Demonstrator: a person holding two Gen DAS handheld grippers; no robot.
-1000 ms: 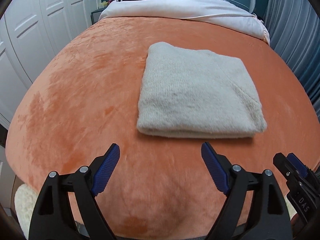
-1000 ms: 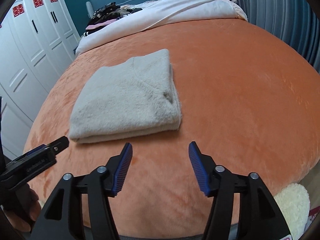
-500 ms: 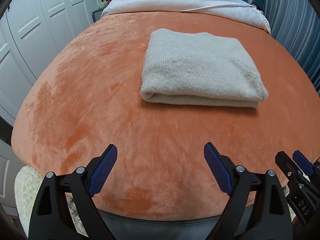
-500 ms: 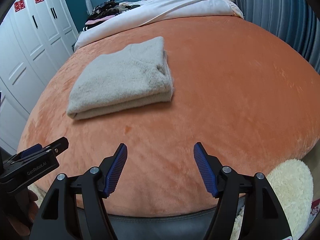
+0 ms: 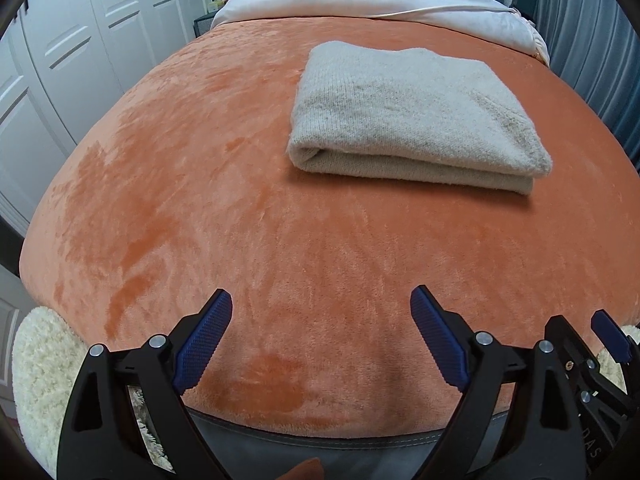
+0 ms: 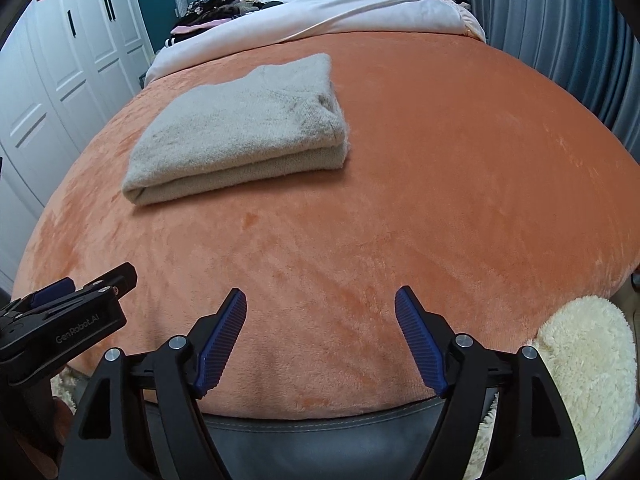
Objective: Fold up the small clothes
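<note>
My left hand-held gripper (image 5: 322,334) and right hand-held gripper (image 6: 320,332) are opening, empty, near the folded sweater (image 5: 412,112) (soft, floppy; best pinched at corners).

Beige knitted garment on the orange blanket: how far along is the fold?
Done: the beige knitted garment lies folded in a neat rectangle on the orange plush blanket. In hand: nothing; the left gripper and right gripper are opening, empty, clear of it. Left: possibly the dark clothes pile near the headboard.
</note>
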